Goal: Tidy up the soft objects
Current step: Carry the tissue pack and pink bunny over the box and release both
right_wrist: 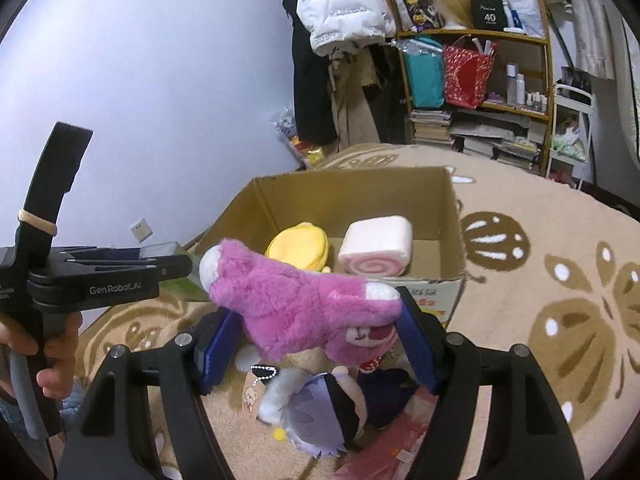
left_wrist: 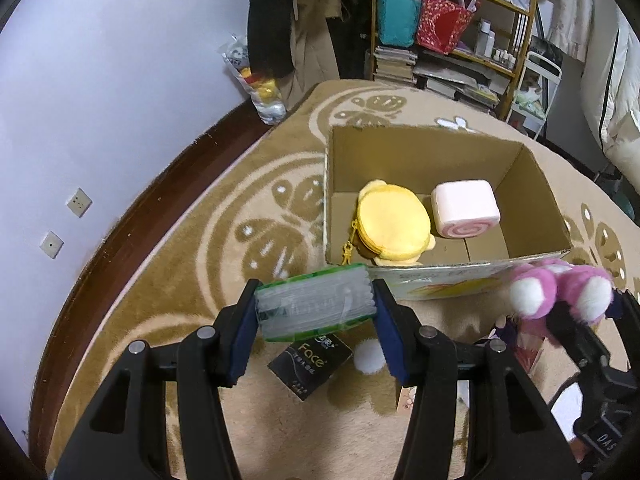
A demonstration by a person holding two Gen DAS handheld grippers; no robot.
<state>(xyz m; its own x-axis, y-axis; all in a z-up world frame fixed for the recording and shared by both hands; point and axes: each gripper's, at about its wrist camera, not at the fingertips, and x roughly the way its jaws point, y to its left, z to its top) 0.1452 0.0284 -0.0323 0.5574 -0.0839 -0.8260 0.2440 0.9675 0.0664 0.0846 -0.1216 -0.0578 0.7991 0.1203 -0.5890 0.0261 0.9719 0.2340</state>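
Gripped tissue pack [left_wrist: 316,306] fronts box [left_wrist: 532,168] holding yellow plush [left_wrist: 392,226], roll cushion [left_wrist: 466,210].

A black packet [left_wrist: 310,364] lying on the carpet near the left gripper is showing the word "Face" in pale letters, with smaller print too small to read. The left gripper [right_wrist: 116,276], seen from the right wrist view, is carrying "GenRobot.AI" on its side. A black box [right_wrist: 490,12] on the far shelf's top is displaying "40"
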